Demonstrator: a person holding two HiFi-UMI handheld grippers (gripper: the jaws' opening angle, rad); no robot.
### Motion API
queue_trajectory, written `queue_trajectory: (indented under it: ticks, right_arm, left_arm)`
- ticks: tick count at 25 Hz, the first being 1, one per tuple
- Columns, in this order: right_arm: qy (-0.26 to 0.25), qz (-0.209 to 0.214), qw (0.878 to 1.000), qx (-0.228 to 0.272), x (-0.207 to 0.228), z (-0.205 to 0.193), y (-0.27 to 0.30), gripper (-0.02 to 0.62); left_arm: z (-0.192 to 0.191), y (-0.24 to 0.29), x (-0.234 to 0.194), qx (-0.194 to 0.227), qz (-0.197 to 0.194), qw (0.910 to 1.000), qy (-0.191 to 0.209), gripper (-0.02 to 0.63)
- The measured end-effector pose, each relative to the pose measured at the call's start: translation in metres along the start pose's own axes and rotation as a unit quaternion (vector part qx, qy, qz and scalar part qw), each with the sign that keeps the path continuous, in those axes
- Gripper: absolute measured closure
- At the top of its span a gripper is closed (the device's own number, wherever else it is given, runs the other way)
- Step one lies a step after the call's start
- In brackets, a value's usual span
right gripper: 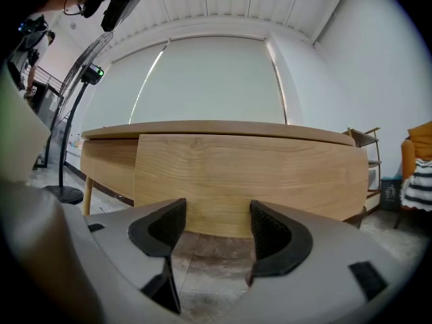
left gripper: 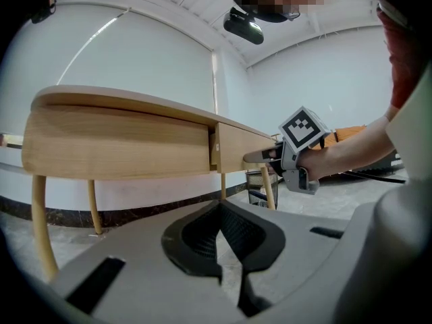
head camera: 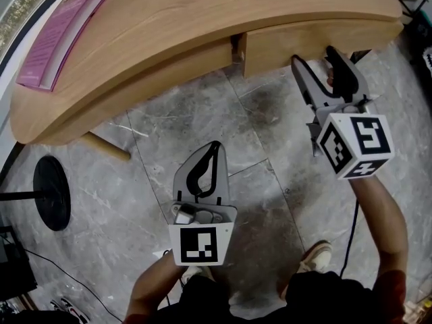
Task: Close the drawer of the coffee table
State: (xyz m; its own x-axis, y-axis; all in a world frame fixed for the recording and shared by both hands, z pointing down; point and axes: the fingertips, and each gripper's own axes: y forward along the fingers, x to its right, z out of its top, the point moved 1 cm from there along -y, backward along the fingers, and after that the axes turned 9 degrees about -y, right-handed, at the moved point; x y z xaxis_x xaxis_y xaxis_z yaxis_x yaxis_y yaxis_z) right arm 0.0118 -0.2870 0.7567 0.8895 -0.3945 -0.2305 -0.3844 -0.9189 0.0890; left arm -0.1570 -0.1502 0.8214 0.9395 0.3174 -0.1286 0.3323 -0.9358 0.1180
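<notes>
The curved wooden coffee table fills the top of the head view. Its drawer front on the right stands slightly forward of the fixed apron beside it, with a dark gap at the seam. My right gripper is open, its fingertips up against the drawer front, which fills the space ahead of the right gripper in its own view as the drawer front. My left gripper hangs over the floor, short of the table, shut on nothing. From the left gripper I see the drawer front side-on.
A pink book lies on the tabletop's far left. A table leg slants to the marble floor, near a black round stand base. A shoe is below me. A bin stands behind the table.
</notes>
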Motion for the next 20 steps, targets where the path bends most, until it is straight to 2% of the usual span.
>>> queue_trajectory:
  ticks: [20]
  right_arm:
    - [-0.015,-0.008,1.0,0.009,0.002,0.001,0.035,0.302]
  left_arm:
    - [-0.004,0.002,-0.005,-0.004,0.002,1.0,0.002,0.599]
